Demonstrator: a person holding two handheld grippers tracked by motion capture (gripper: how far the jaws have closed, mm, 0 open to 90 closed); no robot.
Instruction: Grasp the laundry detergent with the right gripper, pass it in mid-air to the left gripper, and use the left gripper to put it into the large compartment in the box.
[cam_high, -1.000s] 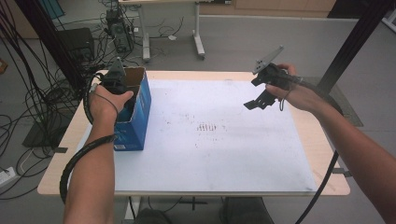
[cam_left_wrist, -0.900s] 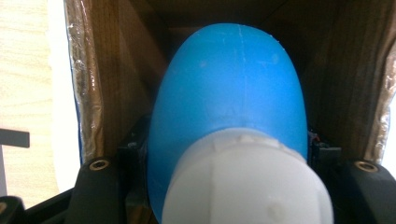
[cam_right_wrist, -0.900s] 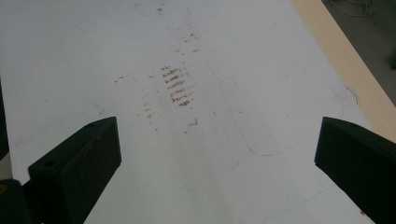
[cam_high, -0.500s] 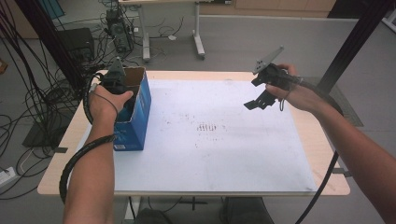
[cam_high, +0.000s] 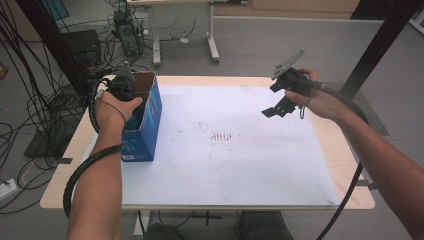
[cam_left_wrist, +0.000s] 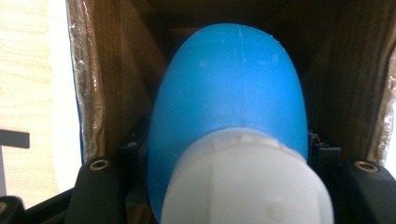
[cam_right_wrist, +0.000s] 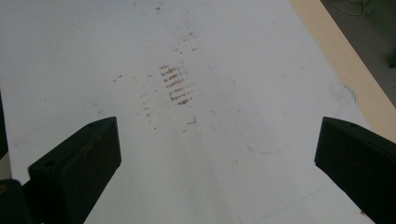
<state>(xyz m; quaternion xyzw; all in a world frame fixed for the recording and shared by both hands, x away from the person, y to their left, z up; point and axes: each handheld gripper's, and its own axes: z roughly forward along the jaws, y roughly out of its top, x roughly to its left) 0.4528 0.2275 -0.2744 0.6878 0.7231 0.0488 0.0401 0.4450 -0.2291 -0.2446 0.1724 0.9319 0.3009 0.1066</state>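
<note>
A blue bottle (cam_left_wrist: 229, 88) with a white cap (cam_left_wrist: 247, 182) sits between my left gripper's (cam_left_wrist: 229, 158) black jaws, which are shut on its sides. Bottle and jaws reach down into an open-topped blue cardboard box (cam_high: 150, 125) with brown inner walls (cam_left_wrist: 126, 70), standing at the table's left. In the high view my left gripper (cam_high: 134, 102) dips into the box's top and the bottle is hidden there. Above the right part of the white sheet (cam_high: 225, 165), my right gripper (cam_high: 275, 110) hangs in the air, its jaws (cam_right_wrist: 217, 158) wide apart and empty.
The white sheet covers most of the wooden table (cam_high: 345, 165) and bears brown smudges (cam_high: 220, 136) near its middle. Cables (cam_high: 30, 115) and equipment lie on the floor at the left. A desk's legs (cam_high: 212, 40) stand beyond the far edge.
</note>
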